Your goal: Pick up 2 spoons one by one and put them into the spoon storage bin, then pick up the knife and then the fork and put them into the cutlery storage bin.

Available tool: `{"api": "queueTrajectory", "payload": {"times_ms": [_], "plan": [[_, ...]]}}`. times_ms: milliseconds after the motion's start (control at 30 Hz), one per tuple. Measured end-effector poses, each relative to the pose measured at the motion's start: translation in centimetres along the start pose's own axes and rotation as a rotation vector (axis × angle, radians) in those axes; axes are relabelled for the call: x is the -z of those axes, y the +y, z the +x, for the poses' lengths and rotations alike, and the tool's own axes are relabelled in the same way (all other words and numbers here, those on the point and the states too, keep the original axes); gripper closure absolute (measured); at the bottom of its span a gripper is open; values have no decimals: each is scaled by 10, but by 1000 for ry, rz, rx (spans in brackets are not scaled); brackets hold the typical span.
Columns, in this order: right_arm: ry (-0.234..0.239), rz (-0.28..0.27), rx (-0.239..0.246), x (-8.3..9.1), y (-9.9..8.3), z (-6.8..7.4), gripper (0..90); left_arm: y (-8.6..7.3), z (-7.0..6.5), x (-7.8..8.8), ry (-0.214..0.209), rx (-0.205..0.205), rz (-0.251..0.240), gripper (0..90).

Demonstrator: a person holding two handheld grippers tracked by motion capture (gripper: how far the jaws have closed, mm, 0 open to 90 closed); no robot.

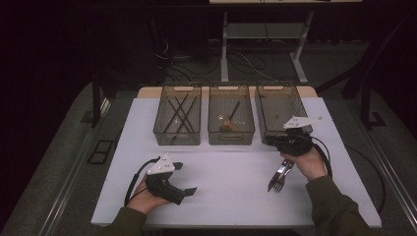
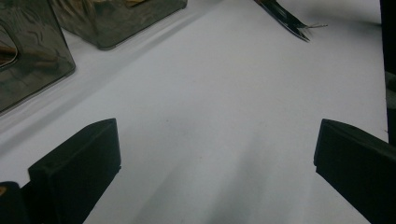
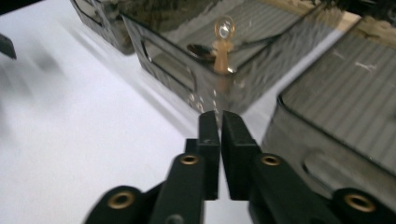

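Forks (image 1: pixel 279 178) sat loose on the white table (image 1: pixel 221 196), nearer the person than the right bin (image 1: pixel 278 105), just beside the right hand (image 1: pixel 309 160). Right gripper (image 3: pixel 219 122) had its jaws together with nothing between them, nose aimed at that bin's near corner, so no grip on the forks. Right bin looked empty, probably the forks' slot. Left of it, the middle bin (image 1: pixel 231 88) held a small wooden utensil (image 3: pixel 223 51); the far-left bin (image 1: pixel 169 105) held dark chopsticks (image 1: pixel 179 115). Left gripper (image 1: pixel 184 178) was parked well left of the right bin, jaws wide apart, idle.
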State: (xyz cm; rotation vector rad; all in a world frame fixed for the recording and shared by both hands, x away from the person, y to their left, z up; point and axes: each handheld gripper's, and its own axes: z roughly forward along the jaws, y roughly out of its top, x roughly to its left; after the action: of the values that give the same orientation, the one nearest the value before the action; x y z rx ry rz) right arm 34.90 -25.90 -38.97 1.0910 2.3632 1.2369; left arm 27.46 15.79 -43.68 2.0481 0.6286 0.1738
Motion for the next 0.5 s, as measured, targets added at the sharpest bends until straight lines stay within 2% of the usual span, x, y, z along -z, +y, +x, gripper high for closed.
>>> {"api": "queueTrajectory", "payload": {"times_ms": [300, 367, 500], "plan": [[-39, 27, -11, 16, -19, -11, 895, 0, 0, 0, 0, 2, 0, 0], [-63, 39, -11, 17, -22, -15, 895, 1, 0, 1, -2, -1, -6, 0], [-97, 58, -46, 15, -29, -26, 895, 1, -1, 0, -3, -4, -4, 0]]}}
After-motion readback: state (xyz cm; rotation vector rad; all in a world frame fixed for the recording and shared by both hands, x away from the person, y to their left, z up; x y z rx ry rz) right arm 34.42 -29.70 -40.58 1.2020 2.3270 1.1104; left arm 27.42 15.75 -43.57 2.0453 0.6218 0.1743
